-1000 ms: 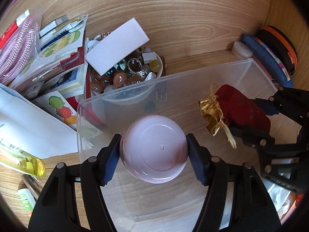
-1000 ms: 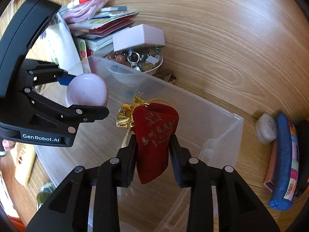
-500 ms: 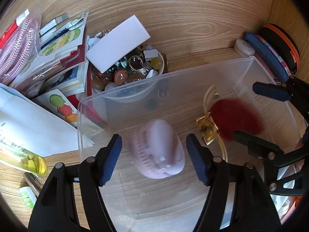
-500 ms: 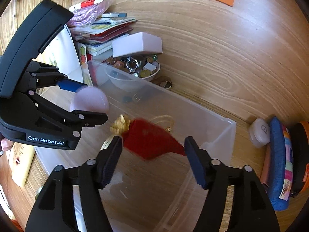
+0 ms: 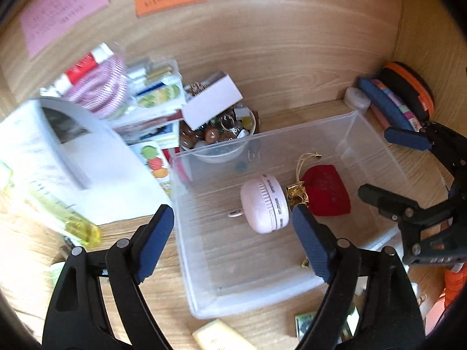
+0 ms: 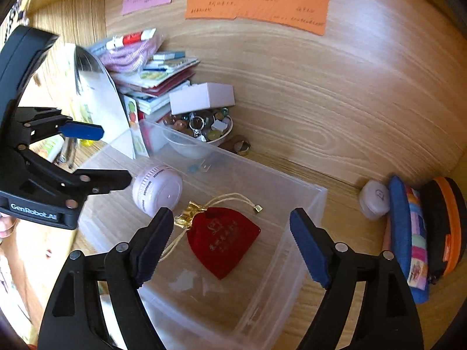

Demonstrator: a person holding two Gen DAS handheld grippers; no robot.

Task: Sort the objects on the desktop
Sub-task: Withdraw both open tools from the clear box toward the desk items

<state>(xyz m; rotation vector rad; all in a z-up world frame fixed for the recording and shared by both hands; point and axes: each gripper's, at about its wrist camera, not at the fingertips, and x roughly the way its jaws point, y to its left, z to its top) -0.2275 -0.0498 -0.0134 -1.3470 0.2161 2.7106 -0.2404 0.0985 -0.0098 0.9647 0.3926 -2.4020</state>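
Clear plastic bin (image 5: pixel 376 143) sits on the wooden table (image 5: pixel 292 67), near the back edge where the table meets the wood wall. Inside the bin, on its floor: a round pink case (image 5: pixel 264 204) lying on its side, and just beside it, touching or nearly so at the gold neck, a red drawstring pouch (image 5: pixel 327 189) with gold cord. Left gripper (image 5: pixel 233 243) held above the bin's near-left wall, fingers (image 5: pixel 153 245) spreading, nothing between them; the pink case lies free below. Right gripper (image 6: pixel 227 246) over the bin's right half, fingers (image 6: pixel 309 250) also spreading, nothing clamped; the pouch (image 6: pixel 221 239) lies flat on the bin floor beneath the gap, gold print facing up. Behind the bin's back-left corner: a white bowl of beads and trinkets (image 6: pixel 201 128) with a small white box (image 6: pixel 202 97) resting on top. Left of that, a pile of booklets and packets (image 6: pixel 157 75), a pink coiled cord in a bag (image 6: pixel 128 52) uppermost. Toward the table's right back corner: a small white round container (image 6: pixel 375 198), a blue patterned pouch (image 6: pixel 408 239), an orange-and-black case (image 6: pixel 443 221), side by side. Paper notes (image 6: pixel 256 5) stuck on the wall above.
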